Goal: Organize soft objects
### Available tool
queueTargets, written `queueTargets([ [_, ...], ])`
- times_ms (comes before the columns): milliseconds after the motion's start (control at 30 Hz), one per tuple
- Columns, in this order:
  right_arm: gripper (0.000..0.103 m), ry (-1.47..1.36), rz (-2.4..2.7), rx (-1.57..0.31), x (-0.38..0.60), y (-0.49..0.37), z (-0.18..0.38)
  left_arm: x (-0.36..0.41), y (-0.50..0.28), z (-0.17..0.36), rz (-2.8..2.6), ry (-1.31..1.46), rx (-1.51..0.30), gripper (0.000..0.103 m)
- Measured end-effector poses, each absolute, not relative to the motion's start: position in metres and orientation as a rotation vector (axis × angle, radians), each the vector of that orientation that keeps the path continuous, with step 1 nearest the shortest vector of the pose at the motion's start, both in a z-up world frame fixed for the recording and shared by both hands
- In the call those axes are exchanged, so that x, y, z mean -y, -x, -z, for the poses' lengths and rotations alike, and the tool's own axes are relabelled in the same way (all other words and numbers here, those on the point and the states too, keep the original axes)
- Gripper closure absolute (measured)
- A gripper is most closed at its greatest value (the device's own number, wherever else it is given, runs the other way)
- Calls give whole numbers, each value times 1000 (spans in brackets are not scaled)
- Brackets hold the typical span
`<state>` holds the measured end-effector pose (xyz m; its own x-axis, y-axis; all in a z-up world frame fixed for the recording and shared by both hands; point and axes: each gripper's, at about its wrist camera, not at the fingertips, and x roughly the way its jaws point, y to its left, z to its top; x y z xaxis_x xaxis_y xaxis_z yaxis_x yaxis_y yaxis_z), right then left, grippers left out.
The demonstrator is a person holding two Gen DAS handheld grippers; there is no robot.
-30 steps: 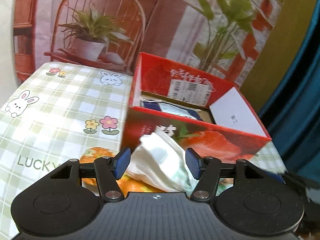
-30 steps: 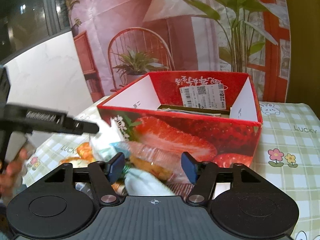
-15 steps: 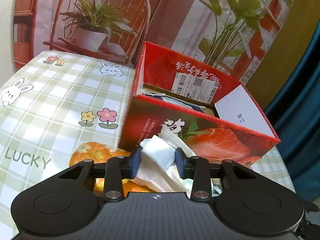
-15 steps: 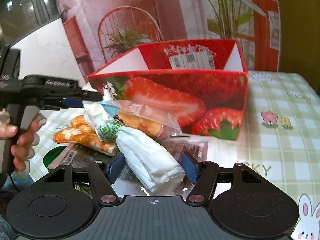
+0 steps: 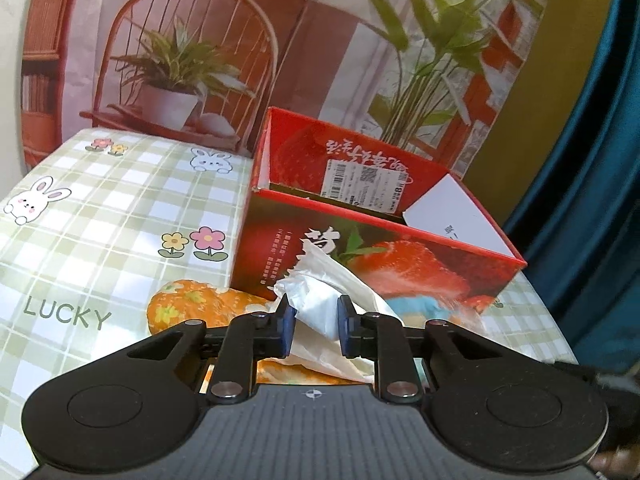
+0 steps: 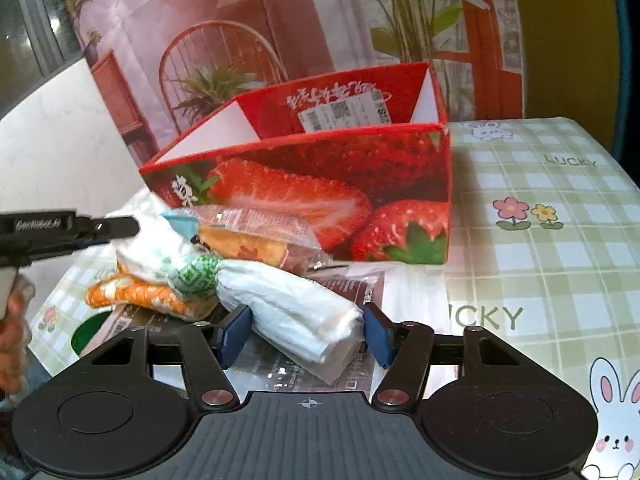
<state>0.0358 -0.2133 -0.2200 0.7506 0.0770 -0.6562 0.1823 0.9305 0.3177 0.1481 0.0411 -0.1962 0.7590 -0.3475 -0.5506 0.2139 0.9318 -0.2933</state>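
My left gripper has closed over the last second: its blue pads, wide apart before, now pinch the crinkled end of the white soft pack, so I judge that grasp made and the lift into the strawberry box next. My right gripper has dropped closer to the table; its jaws are spread, flanking the other end of the same pack without squeezing it. The pack lies atop the orange floral cloth and a clear snack wrapper, just in front of the box's near wall. That wall's rim stands above the pile, so I must raise before moving forward. The tablecloth toward the right edge lies bare, with room to back out.
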Motion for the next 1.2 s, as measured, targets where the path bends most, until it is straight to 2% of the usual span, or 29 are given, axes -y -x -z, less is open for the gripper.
queueTargets([
  [100, 63, -380, 57, -663, 216, -30, 209, -43, -138, 197, 315, 210, -627, 80],
  [200, 66, -355, 48, -637, 214, -29, 202, -47, -133, 198, 312, 229, -615, 81],
  [800, 67, -250, 3, -467, 211, -32, 153, -46, -123, 150, 328, 188, -427, 81],
  [1033, 67, -205, 13, -412, 224, -54, 133, -29, -146, 121, 345, 119, -370, 81],
  [1200, 67, -147, 44, -401, 237, -83, 129, -14, -180, 116, 345, 81, -401, 81],
])
